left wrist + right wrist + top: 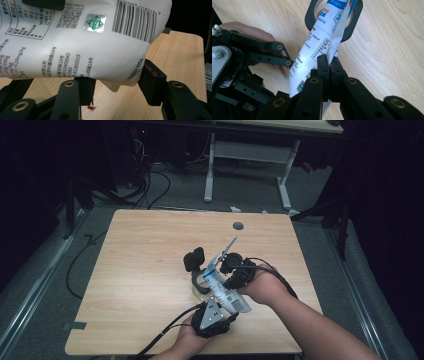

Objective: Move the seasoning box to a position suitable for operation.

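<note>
- Pouch, white with blue print and a barcode, sits over the near-middle of the wooden table in the high view, held between the two grippers.
- In the same view, the left gripper with its grey three-cornered plate is at the near edge, at the pouch's lower end; the right gripper comes in from the right and meets the pouch partway up.
- A black ring-shaped holder lies on the table just left of the pouch; the pouch's upper end reaches over it.
- Left gripper view: the pouch spans the upper frame, printed side and barcode facing the camera. The left gripper stands partly open, one jaw at each side of the pouch's lower edge. The left-hand pad sits against the underside of the film; the right-hand pad is just beside the pouch corner. No firm clamp can be confirmed.
- A small red mark is on the table below the jaws.
- Right gripper view: the right gripper is fully closed, both pads pinching a side fold of the pouch.
- Beyond it, the pouch's top passes through the opening of the holder.
- The left gripper touches the pouch's far side, with the hand behind it.
</note>
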Motion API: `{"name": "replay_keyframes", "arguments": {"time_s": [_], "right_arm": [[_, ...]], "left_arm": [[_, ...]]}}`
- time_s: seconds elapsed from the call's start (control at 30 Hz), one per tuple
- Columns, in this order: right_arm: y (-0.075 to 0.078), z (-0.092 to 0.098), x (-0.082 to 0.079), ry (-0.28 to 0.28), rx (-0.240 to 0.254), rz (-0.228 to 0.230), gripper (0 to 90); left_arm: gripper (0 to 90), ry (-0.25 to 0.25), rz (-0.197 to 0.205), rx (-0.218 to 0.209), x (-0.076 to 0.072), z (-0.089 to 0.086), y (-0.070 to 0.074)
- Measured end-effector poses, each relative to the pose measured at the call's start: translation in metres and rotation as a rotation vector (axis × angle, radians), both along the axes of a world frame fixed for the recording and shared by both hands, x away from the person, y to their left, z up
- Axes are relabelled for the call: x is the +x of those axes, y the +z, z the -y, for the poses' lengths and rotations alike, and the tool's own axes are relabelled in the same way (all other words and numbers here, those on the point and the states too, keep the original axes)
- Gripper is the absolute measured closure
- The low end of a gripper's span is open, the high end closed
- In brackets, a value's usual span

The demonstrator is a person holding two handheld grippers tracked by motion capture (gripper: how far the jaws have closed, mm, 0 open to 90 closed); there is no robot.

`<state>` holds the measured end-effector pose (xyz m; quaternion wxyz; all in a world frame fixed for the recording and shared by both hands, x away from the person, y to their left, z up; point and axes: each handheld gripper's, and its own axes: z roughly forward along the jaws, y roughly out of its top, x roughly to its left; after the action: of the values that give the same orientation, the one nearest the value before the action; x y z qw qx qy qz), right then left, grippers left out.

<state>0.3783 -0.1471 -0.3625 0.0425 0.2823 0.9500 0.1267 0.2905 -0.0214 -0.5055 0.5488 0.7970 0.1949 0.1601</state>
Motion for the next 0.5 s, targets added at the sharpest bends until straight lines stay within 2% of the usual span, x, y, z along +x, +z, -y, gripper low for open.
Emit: {"name": "replay_keyframes", "arguments": {"time_s": [0.5], "right_arm": [[0.0, -0.0056, 0.002, 0.01, -0.02, 0.003, 89.6]], "left_arm": [[51.6, 0.009, -0.013, -0.007, -0.0006, -0.0018, 0.0016]]}}
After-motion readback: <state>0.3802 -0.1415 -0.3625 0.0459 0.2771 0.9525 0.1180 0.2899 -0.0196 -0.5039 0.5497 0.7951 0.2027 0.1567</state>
